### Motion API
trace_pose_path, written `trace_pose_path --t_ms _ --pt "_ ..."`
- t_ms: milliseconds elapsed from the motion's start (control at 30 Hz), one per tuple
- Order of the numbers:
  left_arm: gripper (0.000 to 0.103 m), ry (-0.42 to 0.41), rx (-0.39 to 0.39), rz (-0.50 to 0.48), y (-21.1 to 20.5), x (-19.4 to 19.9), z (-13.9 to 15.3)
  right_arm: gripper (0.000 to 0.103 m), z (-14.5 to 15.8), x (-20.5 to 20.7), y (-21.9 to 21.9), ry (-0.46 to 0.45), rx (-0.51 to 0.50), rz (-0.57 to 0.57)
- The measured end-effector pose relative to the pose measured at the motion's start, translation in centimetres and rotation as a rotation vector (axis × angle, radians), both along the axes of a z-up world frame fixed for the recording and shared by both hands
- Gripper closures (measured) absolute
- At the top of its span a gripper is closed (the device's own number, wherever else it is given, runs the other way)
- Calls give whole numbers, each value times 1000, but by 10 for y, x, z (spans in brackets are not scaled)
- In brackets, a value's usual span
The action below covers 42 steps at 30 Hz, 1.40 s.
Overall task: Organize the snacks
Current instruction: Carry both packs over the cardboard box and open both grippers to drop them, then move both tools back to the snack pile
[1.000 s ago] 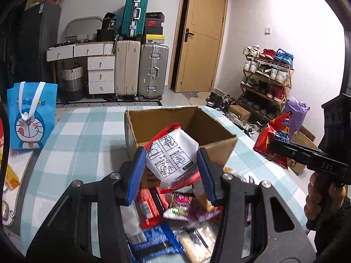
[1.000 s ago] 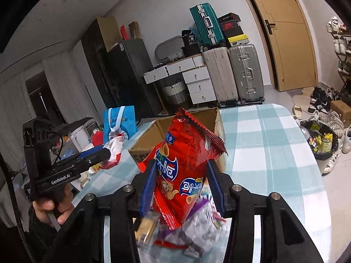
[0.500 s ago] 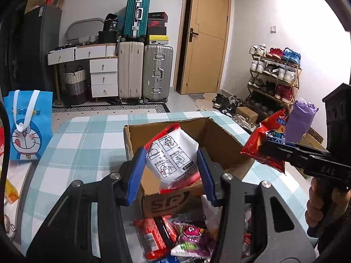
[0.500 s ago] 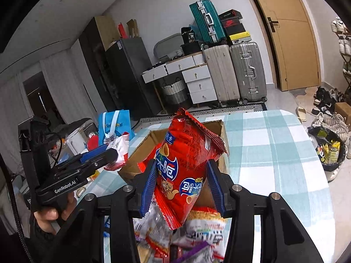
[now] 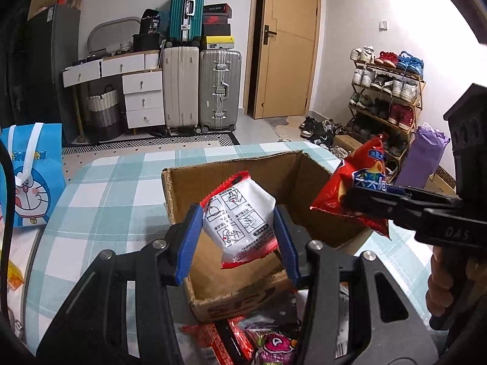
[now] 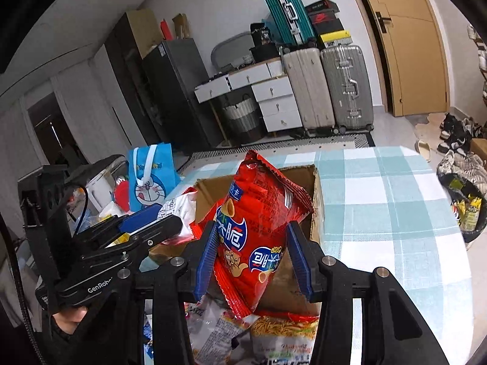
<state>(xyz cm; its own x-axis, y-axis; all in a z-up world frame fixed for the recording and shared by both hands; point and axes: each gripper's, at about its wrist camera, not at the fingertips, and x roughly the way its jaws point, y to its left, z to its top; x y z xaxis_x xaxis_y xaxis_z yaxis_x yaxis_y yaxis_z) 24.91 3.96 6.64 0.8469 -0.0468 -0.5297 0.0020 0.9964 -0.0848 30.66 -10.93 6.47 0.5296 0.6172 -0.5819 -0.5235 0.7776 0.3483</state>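
I hold a white foil snack packet with a red edge and printed instruction panels (image 5: 240,219) between the blue pads of my left claw (image 5: 239,237), clamped tight on its sides, and it hangs above the open mouth of the brown corrugated cardboard box (image 5: 231,289) on the table. My right claw (image 6: 254,255) is closed on a glossy red crisp bag with blue lettering and a cartoon animal (image 6: 255,228), which stands tall in the grip, over the box's near rim as the right wrist view shows it. From the left view that red bag sits at the box's right-hand corner.

As far as I can see, the box floor is bare cardboard, so I judge the sorting is barely begun: both packets are in my grip and not yet let go. A heap of loose snack packets (image 6: 258,334) lies on the table just in front of the box, and all of it is left to do.

The box walls are ragged at the top and stand higher than the pile, so each packet has to clear the rim before I release. The teal-and-white checked tablecloth (image 6: 380,213) beyond and to the right of the box is open room. To the left a blue cartoon-cat gift bag (image 5: 30,179) stands well apart from the box. My two claws are close together over one opening, so I judge they could knock each other.
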Motion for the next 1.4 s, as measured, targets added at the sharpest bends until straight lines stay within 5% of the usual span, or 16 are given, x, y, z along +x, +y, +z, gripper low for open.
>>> trace_pose_path --t_ms 500,600,667,767,800,1400 --pt "57 60 -5 8 11 30 -25 58 -12 20 15 21 -3 19" --pt "37 54 -20 -6 11 21 -19 53 -6 15 9 15 -1 7" --pt "19 34 -22 -1 11 9 -14 37 -1 10 0 2 -1 -3" --pt "12 31 -26 13 13 -10 -9 0 3 -1 -17 10 21 -26" --pt "0 38 -24 26 14 -17 -9 0 4 -6 -24 17 29 -36" --pt "1 109 -25 75 28 -132 -41 0 -26 -96 -68 74 -132 -72"
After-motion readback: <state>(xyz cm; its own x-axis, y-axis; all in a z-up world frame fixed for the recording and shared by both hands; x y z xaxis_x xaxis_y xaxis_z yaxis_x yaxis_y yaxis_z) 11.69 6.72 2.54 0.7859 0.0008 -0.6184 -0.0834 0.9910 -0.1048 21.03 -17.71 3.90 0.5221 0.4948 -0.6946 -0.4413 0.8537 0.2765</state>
